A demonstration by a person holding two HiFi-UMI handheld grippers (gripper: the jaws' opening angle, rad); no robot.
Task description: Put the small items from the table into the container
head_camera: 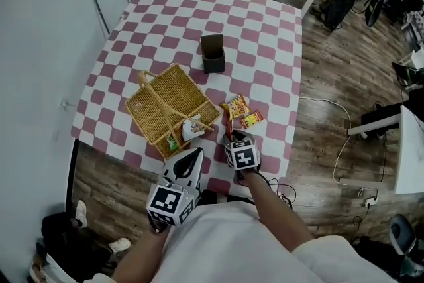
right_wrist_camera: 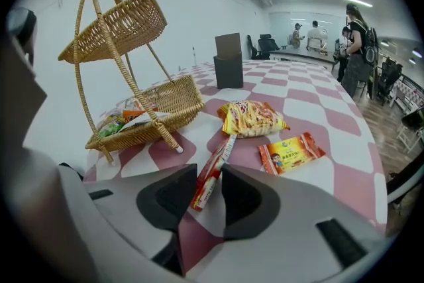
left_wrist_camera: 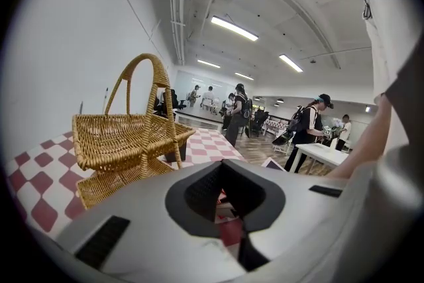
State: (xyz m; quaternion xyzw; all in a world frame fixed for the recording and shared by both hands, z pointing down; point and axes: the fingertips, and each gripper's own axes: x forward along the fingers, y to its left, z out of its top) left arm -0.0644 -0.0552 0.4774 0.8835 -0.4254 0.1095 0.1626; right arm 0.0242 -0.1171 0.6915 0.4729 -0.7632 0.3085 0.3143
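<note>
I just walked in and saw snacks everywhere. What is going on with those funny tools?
A person holds a tool in each hand over a checked table. The right tool is closed on a long red snack stick lying on the cloth. The left tool is shut and empty, near the wicker basket. Some snacks are already in its lower tray. A yellow bag and an orange packet wait on the table.

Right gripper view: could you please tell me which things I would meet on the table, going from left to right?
wicker basket → red stick packet → yellow snack bag → orange packet
</note>
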